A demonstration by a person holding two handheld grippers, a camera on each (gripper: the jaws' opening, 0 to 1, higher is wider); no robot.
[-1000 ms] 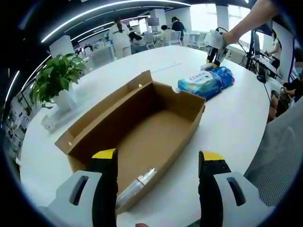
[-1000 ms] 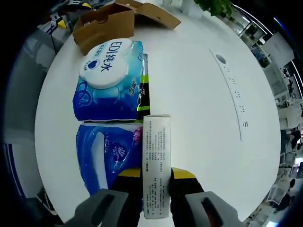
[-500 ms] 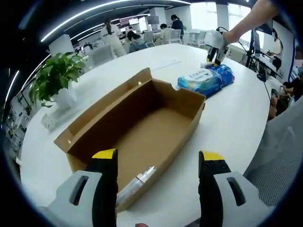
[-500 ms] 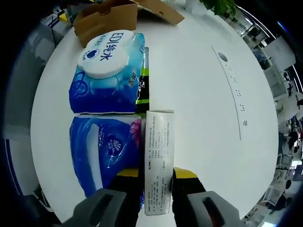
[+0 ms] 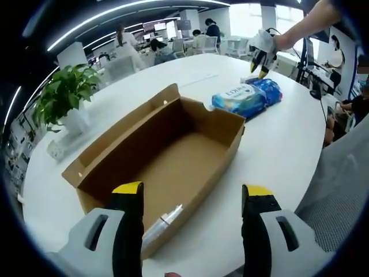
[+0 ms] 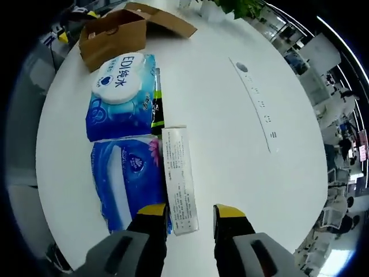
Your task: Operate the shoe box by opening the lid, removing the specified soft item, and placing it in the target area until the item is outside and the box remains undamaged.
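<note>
Released since the earlier frame: the right gripper (image 6: 189, 214) no longer clamps the long white carton (image 6: 179, 179); its yellow-tipped jaws now stand spread to either side of the carton's near end, and the carton lies flat on the white table (image 6: 230, 133). Item, carton: printed with small text, lying lengthwise just beside the two blue packs, its side against them. Item, dark blue tissue pack (image 6: 128, 187): soft, flat on the table, directly beside the carton and nearest the right gripper. Item, wet-wipe pack (image 6: 122, 97): light blue with a white round-cornered lid panel, touching the far end of the tissue pack, between it and the shoe box. Item, shoe box (image 5: 161, 158): brown cardboard, open, its flap folded out along the far side, standing on the table beyond the wet-wipe pack as seen in the right gripper view; a clear plastic tube-like object (image 5: 161, 224) lies inside at the end nearest the left gripper. Item, left gripper (image 5: 193, 199): jaws wide apart, grasping nothing, hovering at the near end of the shoe box. Item, potted green plant (image 5: 64, 95): on the table, well apart from the shoe box on its flap side. Item, a person's arm (image 5: 302, 23): reaching down to the right gripper above the packs, beyond the shoe box.
</note>
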